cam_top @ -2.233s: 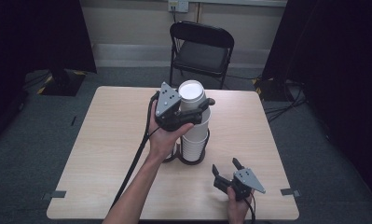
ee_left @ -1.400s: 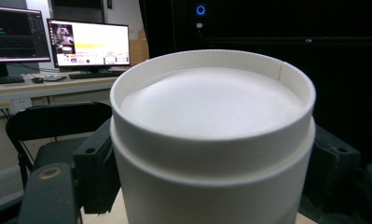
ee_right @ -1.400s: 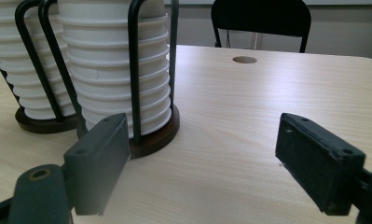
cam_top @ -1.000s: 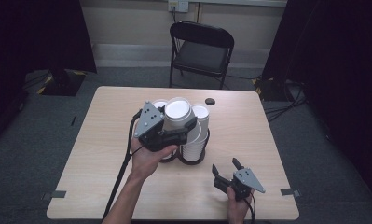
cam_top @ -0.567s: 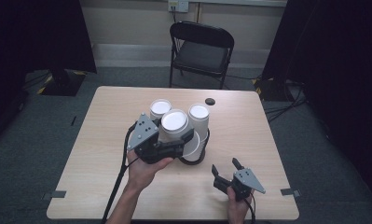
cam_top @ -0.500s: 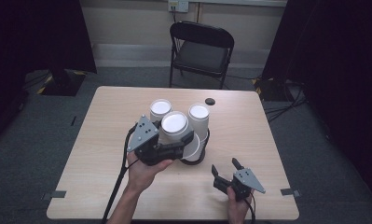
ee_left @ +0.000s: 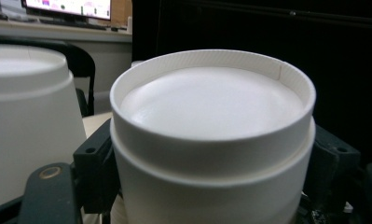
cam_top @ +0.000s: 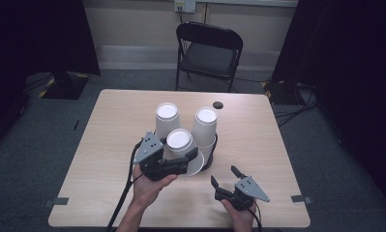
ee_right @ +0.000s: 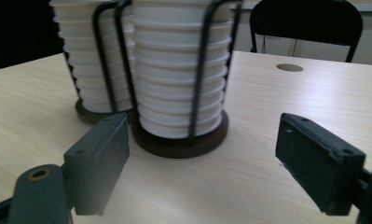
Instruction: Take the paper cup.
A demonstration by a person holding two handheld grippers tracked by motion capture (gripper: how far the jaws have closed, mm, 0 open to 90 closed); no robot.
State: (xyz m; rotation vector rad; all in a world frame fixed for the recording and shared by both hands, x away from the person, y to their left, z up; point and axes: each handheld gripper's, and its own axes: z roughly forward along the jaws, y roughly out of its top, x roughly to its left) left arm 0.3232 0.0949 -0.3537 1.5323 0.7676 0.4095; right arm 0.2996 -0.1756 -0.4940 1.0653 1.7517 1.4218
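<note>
**A:** Setup is a light wooden table (cam_top: 108, 145) on grey carpet, dark curtains on both sides. Nearest the person's edge is the right gripper (cam_top: 228, 177), jaws spread wide with nothing between them, resting low over the tabletop. Just beyond it, to the left, the left gripper (cam_top: 188, 155) is clenched around one upside-down white cup (cam_top: 180, 141), a jaw on either side of its wall.

**B:** How many cups in all?

**A:** Three white tops seen from above: the gripped one, then two stacks behind it, the left stack (cam_top: 167, 118) and the right stack (cam_top: 204, 126). The right gripper view shows both stacks are many nested cups in dark wire holders (ee_right: 200, 70) on round bases. I can't count the single cups reliably.

**B:** Anything in the way?

**A:** The held cup sits just in front of the stacks, partly covering them from above. Farther back there's one small dark round spot (cam_top: 218, 105) on the table, then one black folding chair (cam_top: 209, 50) against the wall.
</note>
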